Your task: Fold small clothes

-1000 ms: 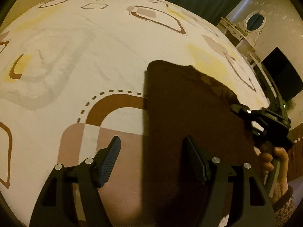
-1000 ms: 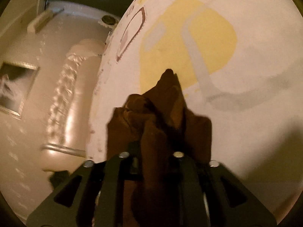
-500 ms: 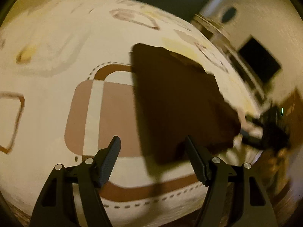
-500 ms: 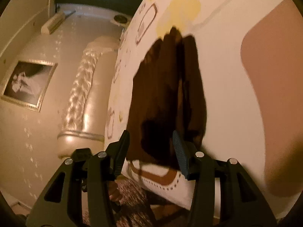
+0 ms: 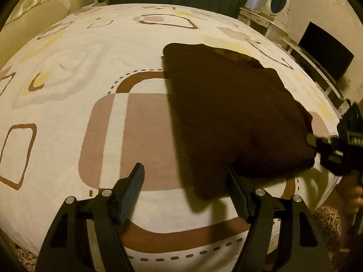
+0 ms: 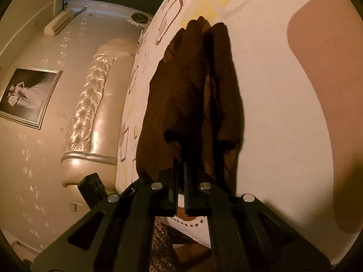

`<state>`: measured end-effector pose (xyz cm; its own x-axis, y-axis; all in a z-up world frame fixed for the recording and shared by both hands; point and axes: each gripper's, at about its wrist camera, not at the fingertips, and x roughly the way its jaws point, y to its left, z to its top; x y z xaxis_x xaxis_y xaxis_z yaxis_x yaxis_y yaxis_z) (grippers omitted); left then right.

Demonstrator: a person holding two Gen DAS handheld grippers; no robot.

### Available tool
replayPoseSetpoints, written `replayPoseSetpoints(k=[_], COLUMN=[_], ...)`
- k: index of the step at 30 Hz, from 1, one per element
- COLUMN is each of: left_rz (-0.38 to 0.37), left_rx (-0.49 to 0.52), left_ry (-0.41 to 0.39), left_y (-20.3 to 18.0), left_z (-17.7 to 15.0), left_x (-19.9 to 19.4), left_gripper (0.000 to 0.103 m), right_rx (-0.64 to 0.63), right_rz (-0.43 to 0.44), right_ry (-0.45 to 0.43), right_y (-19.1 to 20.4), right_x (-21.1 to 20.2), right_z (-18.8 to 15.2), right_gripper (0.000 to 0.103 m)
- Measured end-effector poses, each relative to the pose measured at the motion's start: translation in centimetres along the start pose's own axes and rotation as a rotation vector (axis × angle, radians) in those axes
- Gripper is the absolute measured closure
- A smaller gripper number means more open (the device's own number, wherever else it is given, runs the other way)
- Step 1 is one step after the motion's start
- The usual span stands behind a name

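Observation:
A dark brown garment (image 5: 229,113) lies folded on the patterned bedspread (image 5: 90,68), right of centre in the left wrist view. My left gripper (image 5: 185,192) is open and empty, just in front of the garment's near edge. My right gripper (image 6: 180,165) is shut on the garment's near edge (image 6: 192,95); it also shows in the left wrist view (image 5: 335,149) at the garment's right corner.
A padded headboard (image 6: 95,113) and a framed picture (image 6: 25,95) are on the left in the right wrist view. A dresser with an oval mirror (image 5: 276,2) and a dark screen (image 5: 324,49) stand beyond the bed's right side. The bed's near edge (image 5: 181,249) is below my left gripper.
My right gripper let go of the bunched garment, opened, then shut again on its near edge. My left gripper pulled back from the garment and stayed open.

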<state>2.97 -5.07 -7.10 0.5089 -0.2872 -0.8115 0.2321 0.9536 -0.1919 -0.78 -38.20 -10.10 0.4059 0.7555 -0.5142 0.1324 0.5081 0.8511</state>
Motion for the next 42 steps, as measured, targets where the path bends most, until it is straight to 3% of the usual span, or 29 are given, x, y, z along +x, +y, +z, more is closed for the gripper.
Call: replayPoseSetpoints(k=[5,11,13,15,17,23,28,31,34,38,42], left_rz=[-0.015,-0.075,-0.124,-0.146,-0.16,-0.118,-0.107,-0.13,-0.135,-0.118,-0.109], left_rx=[0.01,0.028,0.017,0.01,0.0,-0.005,-0.048,-0.093,-0.094,-0.06,-0.062], left_ry=[0.01,0.011,-0.002,-0.037,-0.075,-0.093,-0.004,0.023,0.03,0.036,0.04], left_y=[0.2,0.5,1.0,1.3,1.5,0.1,-0.2,0.3,0.3,-0.1,0.0], left_z=[-0.1,-0.6,-0.7,-0.5,0.1,2.6,2.8,2.6,2.6,2.5,2.5], left_x=[0.2,-0.8,-2.0,-3.4,-4.4,-2.5,0.9,1.6,1.8,2.0,1.9], left_gripper=[0.031,0.031,0.031,0.031,0.031,0.031,0.031,0.029,0.027,0.025,0.025], right_rx=[0.079,0.044,0.018,-0.007,-0.033,-0.074,-0.122,-0.095,-0.086,-0.013,-0.008], right_rz=[0.038,0.034,0.005,-0.011,-0.028,-0.04,-0.036,-0.039,-0.133,-0.067,-0.055], right_ry=[-0.017,0.023,0.025,-0.005,-0.061,-0.12,-0.12,-0.083,-0.05,-0.06,-0.063], right_y=[-3.9,-2.7,-2.0,-1.3,-0.4,1.4,2.8,1.9,0.4,-2.2,-2.4], right_x=[0.1,-0.1,-1.0,-2.1,-3.2,-1.9,-0.3,0.5,1.2,1.1,1.2], right_z=[-0.8,-0.9,-0.8,-0.5,0.5,2.5,2.9,3.0,3.0,3.2,3.0], right_gripper=[0.101,0.098,0.093,0.069,0.064,0.064,0.069,0.069,0.082,0.087,0.087])
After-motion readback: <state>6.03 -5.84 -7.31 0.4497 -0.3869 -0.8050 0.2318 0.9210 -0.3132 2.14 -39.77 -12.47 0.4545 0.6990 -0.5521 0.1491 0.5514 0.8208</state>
